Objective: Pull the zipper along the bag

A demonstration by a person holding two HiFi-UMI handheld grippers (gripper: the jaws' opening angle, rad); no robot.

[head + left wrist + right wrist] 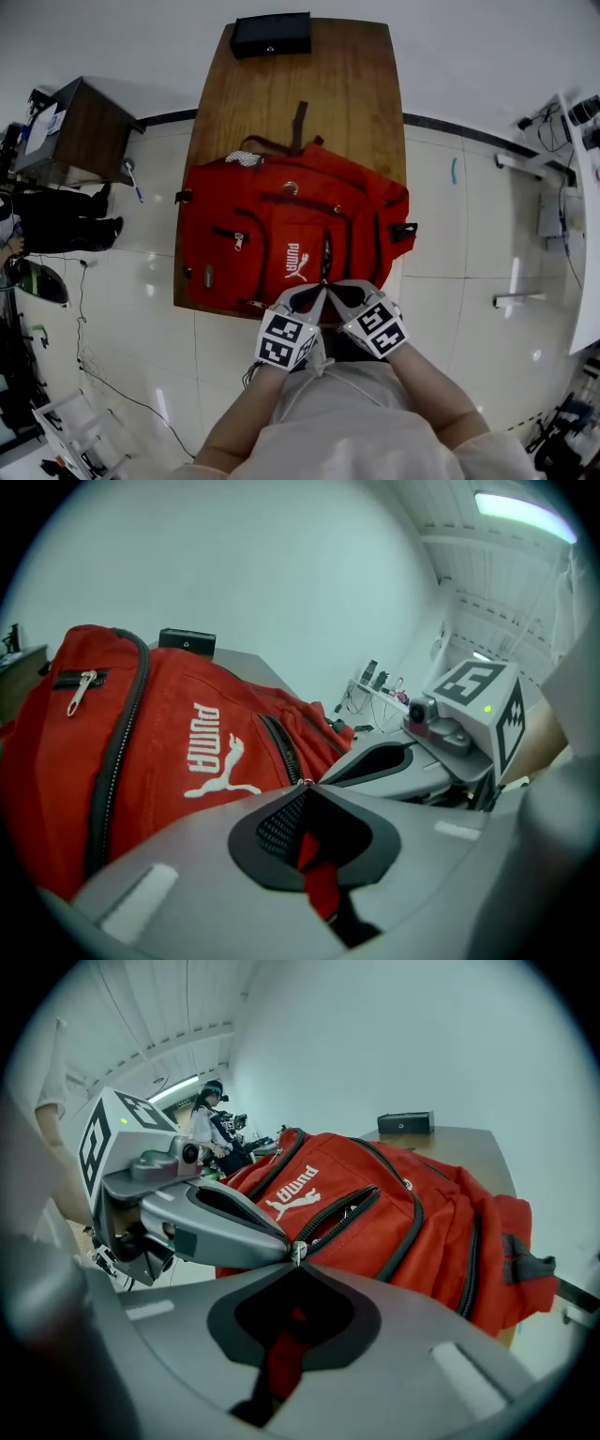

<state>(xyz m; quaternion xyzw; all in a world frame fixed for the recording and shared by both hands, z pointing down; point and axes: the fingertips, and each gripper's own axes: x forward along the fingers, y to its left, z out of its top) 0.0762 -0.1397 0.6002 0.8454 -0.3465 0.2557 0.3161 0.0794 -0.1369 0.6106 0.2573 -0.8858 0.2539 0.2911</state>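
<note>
A red backpack (281, 234) lies flat on the wooden table (347, 84), with its white logo facing up. A front pocket zipper (325, 255) runs away from me and gapes open along its black teeth (342, 1215). Both grippers meet tip to tip at the zipper's near end, at the bag's near edge. My right gripper (297, 1258) is shut, with the small metal zipper pull (297, 1251) at its tips. My left gripper (305, 785) is shut too, touching the same spot; what it pinches is hidden. Red fabric shows behind both jaws.
A black box (272, 35) sits at the table's far end. A dark wooden cabinet (80, 122) stands on the floor to the left, with cables nearby. White furniture (586, 216) lines the right side. A person (211, 1115) sits at a far desk.
</note>
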